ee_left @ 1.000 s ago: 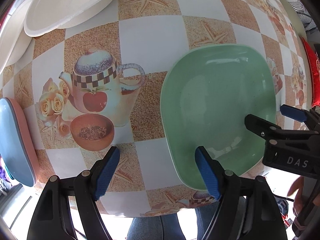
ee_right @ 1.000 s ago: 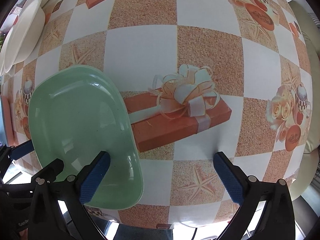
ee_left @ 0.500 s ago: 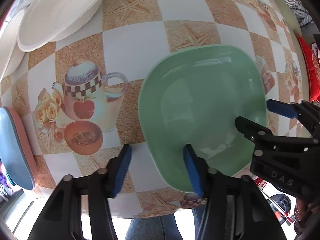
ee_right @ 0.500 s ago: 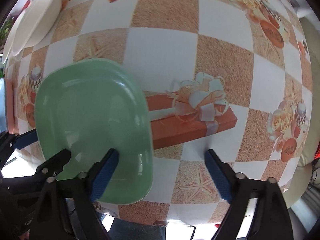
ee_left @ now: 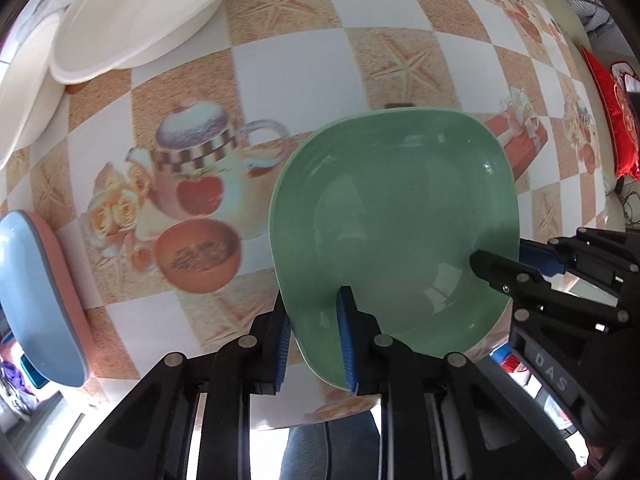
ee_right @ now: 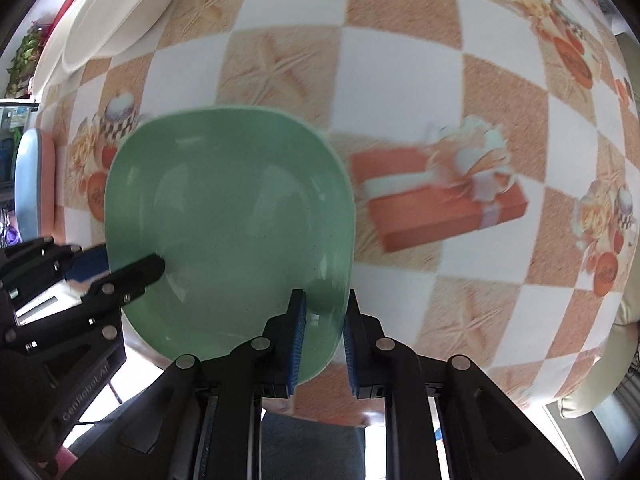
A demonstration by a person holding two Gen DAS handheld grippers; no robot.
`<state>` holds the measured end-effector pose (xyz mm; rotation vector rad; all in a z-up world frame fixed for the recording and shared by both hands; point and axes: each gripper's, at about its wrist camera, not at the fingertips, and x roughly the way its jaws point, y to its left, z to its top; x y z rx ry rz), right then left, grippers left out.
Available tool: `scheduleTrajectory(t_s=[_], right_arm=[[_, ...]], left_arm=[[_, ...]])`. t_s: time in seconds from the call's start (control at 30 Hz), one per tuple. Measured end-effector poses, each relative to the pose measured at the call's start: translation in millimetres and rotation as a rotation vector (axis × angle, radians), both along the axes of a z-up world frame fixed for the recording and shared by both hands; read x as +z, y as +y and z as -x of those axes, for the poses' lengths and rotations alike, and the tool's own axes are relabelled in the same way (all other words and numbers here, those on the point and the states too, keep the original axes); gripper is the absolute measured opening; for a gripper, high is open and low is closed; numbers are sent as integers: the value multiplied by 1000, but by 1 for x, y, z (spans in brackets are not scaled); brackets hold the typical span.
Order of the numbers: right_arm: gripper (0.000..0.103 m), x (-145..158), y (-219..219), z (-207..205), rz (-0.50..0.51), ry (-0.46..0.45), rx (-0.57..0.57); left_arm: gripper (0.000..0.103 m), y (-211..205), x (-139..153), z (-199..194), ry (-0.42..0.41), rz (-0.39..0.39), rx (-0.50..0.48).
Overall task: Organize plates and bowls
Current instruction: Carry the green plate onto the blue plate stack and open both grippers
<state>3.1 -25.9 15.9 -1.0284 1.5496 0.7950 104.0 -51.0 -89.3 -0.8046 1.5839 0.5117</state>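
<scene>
Far left, a blue plate (ee_left: 32,300) is sitting stacked on a pink one (ee_left: 70,276) at the worktop (ee_left: 280,68) edge; smooth, rounded-rectangle shapes. Cream-white plates (ee_left: 136,12) are overlapping at the upper left, matte finish. The worktop is wearing a glossy checked cloth printed with teapot, starfish and gift-box motifs.

The green plate (ee_left: 400,220), glossy, rounded-square and shallow, is sitting near the front edge of the worktop. The left gripper (ee_left: 314,340) is pinching its near-left rim, jaws clenched with one blue pad above and one below. The right gripper (ee_right: 322,340) is gripping the near-right rim, jaws clamped the same way.

The left view is showing a red cushion (ee_left: 616,120) at far right; the right view is showing the orange gift-box print (ee_right: 444,204) fully, plus greenery (ee_right: 24,56) at far left. Each view is catching the other gripper at the plate's side.
</scene>
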Motion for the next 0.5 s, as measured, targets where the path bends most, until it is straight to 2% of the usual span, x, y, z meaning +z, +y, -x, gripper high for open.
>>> scheduleTrajectory(t_s=[0.23, 0.5], right_arm=[[20, -5, 14, 39, 20, 43, 42], [20, -11, 31, 52, 36, 31, 57]], left_arm=[[24, 8, -1, 17, 16, -23, 32], [24, -1, 8, 27, -17, -22, 27]])
